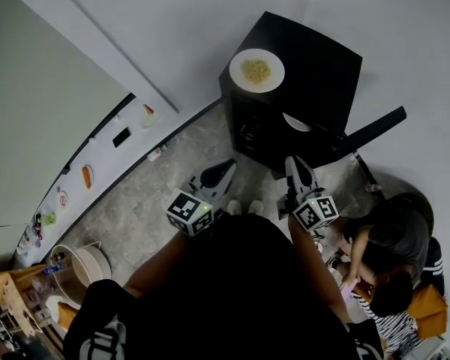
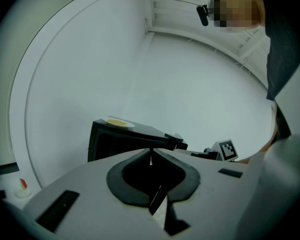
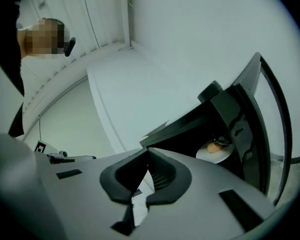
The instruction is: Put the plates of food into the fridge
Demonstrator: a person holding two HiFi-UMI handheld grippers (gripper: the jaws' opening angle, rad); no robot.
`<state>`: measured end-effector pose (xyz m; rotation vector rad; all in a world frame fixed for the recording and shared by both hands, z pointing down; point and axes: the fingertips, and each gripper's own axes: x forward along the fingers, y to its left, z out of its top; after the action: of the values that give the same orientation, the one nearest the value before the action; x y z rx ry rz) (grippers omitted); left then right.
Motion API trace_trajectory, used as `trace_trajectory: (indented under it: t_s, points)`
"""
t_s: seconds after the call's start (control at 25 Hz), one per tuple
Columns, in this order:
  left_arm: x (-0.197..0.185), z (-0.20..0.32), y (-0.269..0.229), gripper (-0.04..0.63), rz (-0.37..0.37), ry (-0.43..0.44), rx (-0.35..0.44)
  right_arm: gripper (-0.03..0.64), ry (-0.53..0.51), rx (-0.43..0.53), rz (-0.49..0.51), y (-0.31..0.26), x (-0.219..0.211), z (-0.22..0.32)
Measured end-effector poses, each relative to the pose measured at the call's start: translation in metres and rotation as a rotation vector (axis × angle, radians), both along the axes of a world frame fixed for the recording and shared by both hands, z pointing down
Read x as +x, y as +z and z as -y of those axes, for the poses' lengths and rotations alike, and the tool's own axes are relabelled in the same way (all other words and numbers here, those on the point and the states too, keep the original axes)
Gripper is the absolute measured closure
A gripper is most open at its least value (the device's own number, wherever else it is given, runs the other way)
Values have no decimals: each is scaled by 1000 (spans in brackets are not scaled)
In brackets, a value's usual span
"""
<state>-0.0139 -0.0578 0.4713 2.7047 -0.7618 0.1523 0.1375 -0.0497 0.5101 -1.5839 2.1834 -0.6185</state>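
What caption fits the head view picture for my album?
Left gripper and right gripper, both shut, face the open fridge with a plate on top.

Mock kitchen in a bare white room: black fridge (image 1: 324,57), counter (image 1: 105,157) holding food (image 1: 86,176).

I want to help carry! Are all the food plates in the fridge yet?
Done: one plate sits inside the open fridge. In hand: nothing; the left hand-held gripper and right hand-held gripper are shut and empty. Left: the plate of yellow food on top of it, plus more plates on the counter.
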Motion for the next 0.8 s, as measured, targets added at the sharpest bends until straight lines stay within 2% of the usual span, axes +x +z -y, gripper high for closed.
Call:
trace_trajectory:
  t_s: [0.4, 0.64, 0.8]
  points:
    - [1, -6, 0, 572, -13, 0, -15, 592, -97, 73, -142, -32, -28, -21]
    - [-2, -7, -3, 572, 13, 1, 20, 592, -133, 113, -206, -48, -42, -28]
    - [-2, -7, -4, 572, -19, 12, 18, 592, -155, 132, -233, -55, -48, -31]
